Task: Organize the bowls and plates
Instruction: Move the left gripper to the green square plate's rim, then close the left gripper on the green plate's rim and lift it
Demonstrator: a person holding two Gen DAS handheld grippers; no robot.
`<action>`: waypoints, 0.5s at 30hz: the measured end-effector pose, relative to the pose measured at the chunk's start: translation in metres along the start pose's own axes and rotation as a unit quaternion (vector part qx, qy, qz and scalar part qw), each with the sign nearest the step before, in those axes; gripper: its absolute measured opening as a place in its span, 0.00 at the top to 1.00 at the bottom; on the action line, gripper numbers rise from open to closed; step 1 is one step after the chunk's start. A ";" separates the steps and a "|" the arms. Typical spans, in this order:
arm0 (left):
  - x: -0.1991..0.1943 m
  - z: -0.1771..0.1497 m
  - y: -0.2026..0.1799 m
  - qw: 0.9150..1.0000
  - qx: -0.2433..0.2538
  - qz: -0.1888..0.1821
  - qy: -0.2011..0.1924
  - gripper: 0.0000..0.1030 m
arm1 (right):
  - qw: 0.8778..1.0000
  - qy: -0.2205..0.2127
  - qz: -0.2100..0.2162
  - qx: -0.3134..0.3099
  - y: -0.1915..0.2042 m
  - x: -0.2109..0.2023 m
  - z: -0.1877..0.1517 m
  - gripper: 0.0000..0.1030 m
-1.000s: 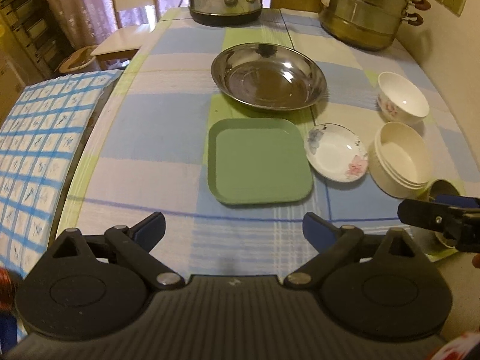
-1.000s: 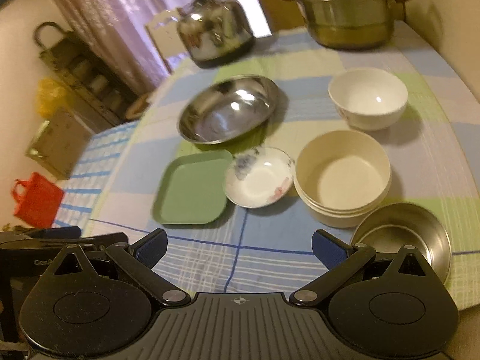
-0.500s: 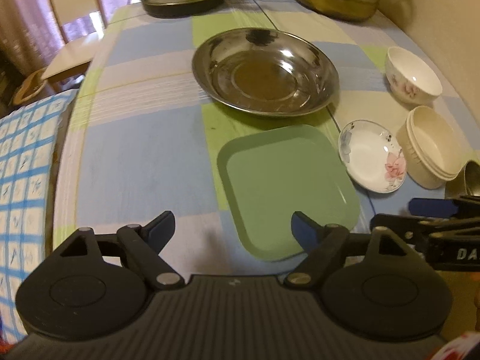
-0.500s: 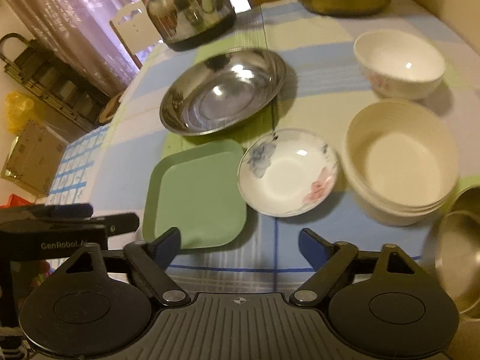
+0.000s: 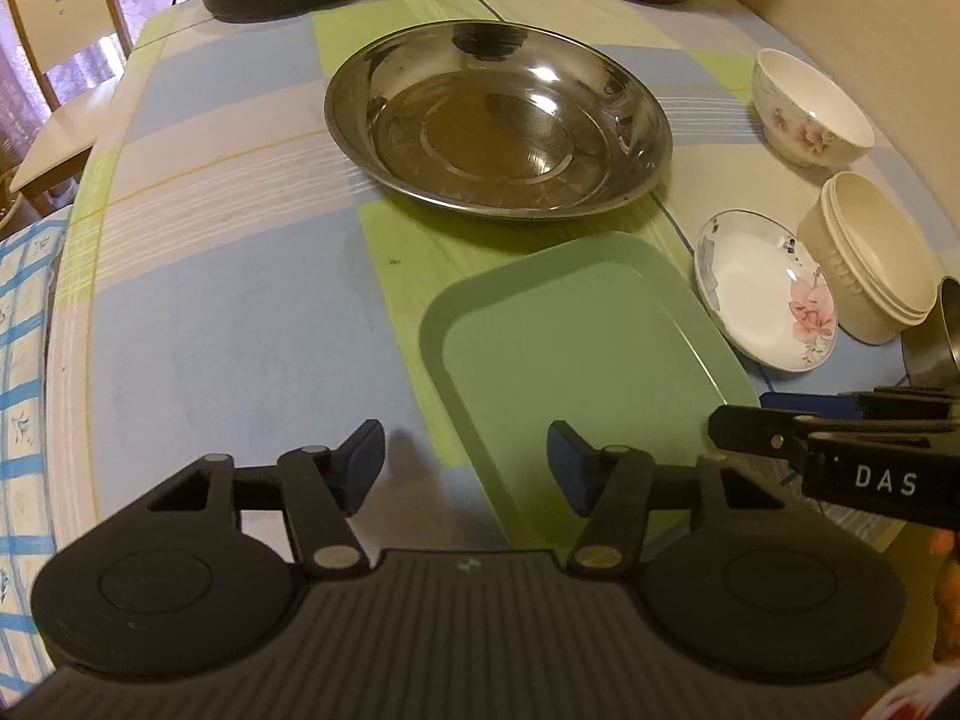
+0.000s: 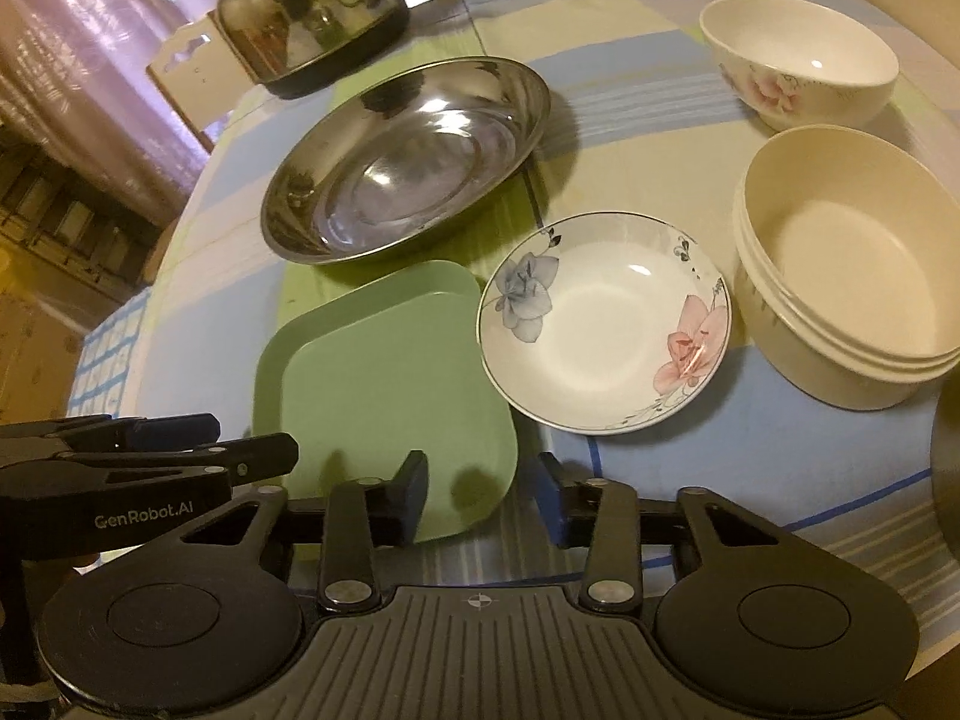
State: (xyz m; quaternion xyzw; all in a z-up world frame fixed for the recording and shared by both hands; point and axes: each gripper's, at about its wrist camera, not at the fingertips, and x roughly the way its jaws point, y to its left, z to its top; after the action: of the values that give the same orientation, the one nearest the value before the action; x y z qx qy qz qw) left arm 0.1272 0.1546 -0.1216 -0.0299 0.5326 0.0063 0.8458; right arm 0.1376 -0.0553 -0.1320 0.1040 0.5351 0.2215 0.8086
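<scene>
Right wrist view: green square plate (image 6: pixel 384 378) at near centre of tablecloth (image 5: pixel 228 300), near corner between parted right gripper (image 6: pixel 483 501) pads, nothing held. Left gripper (image 5: pixel 465 465) wide too, straddling left rim. Best: slide under, lift level. Floral saucer (image 6: pixel 606 324) touching right edge; steel dish (image 6: pixel 408 156) just beyond; cream bowls (image 6: pixel 840 276) farther right.

The checked blue, green and cream cloth-covered worktop (image 5: pixel 228 312) carries a round steel dish (image 5: pixel 498 120), square green plate (image 5: pixel 576 348), flowered white saucer (image 6: pixel 606 324), stacked cream bowls (image 6: pixel 846 264), a flowered white bowl (image 6: pixel 798 60) and a steel kettle (image 6: pixel 312 6).
</scene>
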 end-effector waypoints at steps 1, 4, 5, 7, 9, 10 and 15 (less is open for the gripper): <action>0.002 0.001 0.002 1.000 0.001 -0.004 0.001 0.50 | 1.000 0.000 -0.004 0.002 0.001 0.001 0.000 0.67; 0.005 0.002 0.003 1.000 0.004 -0.012 0.003 0.57 | 1.000 -0.001 -0.009 0.006 0.002 0.003 0.001 0.74; 0.006 0.002 0.003 1.000 0.005 -0.014 0.003 0.59 | 1.000 -0.002 -0.012 0.005 0.003 0.003 0.001 0.75; 0.007 0.001 0.003 1.000 0.005 -0.022 0.004 0.67 | 1.000 -0.003 -0.019 0.002 0.005 0.005 0.001 0.77; 0.008 0.000 0.004 1.000 0.003 -0.024 0.002 0.68 | 1.000 -0.003 -0.024 -0.001 0.006 0.006 0.001 0.78; 0.007 -0.001 0.004 1.000 0.004 -0.025 0.000 0.72 | 1.000 -0.004 -0.026 -0.003 0.007 0.006 0.001 0.78; 0.006 -0.004 0.006 1.000 0.007 -0.026 -0.003 0.85 | 0.999 -0.006 -0.036 -0.014 0.011 0.007 0.000 0.81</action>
State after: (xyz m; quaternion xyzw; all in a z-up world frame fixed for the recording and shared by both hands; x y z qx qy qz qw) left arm 0.1260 0.1600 -0.1288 -0.0380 0.5293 -0.0189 0.8474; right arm 0.1374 -0.0425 -0.1331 0.0752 0.5302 0.1993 0.8207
